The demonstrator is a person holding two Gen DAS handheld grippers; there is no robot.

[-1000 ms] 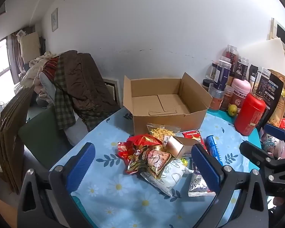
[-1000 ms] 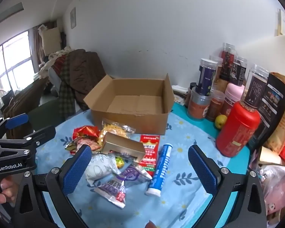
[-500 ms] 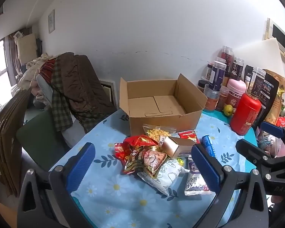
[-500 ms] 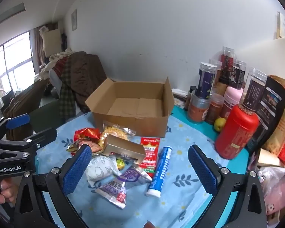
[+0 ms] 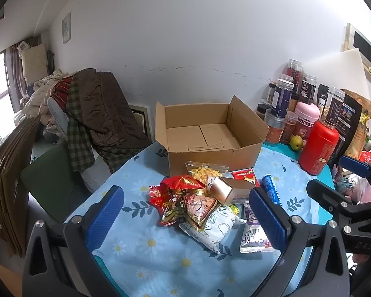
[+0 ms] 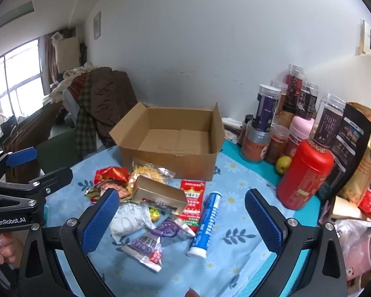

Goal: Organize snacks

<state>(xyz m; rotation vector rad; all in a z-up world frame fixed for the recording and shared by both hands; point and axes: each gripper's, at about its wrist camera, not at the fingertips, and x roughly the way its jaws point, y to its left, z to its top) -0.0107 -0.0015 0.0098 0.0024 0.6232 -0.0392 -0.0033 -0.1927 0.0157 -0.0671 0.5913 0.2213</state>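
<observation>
An open, empty cardboard box (image 5: 210,136) (image 6: 170,143) stands on the blue flowered tablecloth (image 5: 141,245). In front of it lies a heap of snacks: red packets (image 5: 178,193), a gold box (image 5: 225,189) (image 6: 158,193), a white pouch (image 5: 215,227), a purple packet (image 6: 158,237), a blue tube (image 6: 206,220) and a red flat pack (image 6: 193,198). My left gripper (image 5: 185,220) is open and empty above the near side of the heap. My right gripper (image 6: 181,222) is open and empty above the purple packet and tube.
Jars, a red canister (image 6: 306,173), a pink tin, a green fruit (image 6: 283,164) and dark bags crowd the table's right back. A chair piled with clothes (image 5: 91,113) stands left of the table. The wall runs behind the box.
Both grippers have drawn slightly back and up from the heap; the box and snacks look a little farther. Both stay open and empty. Nothing on the table has moved.
</observation>
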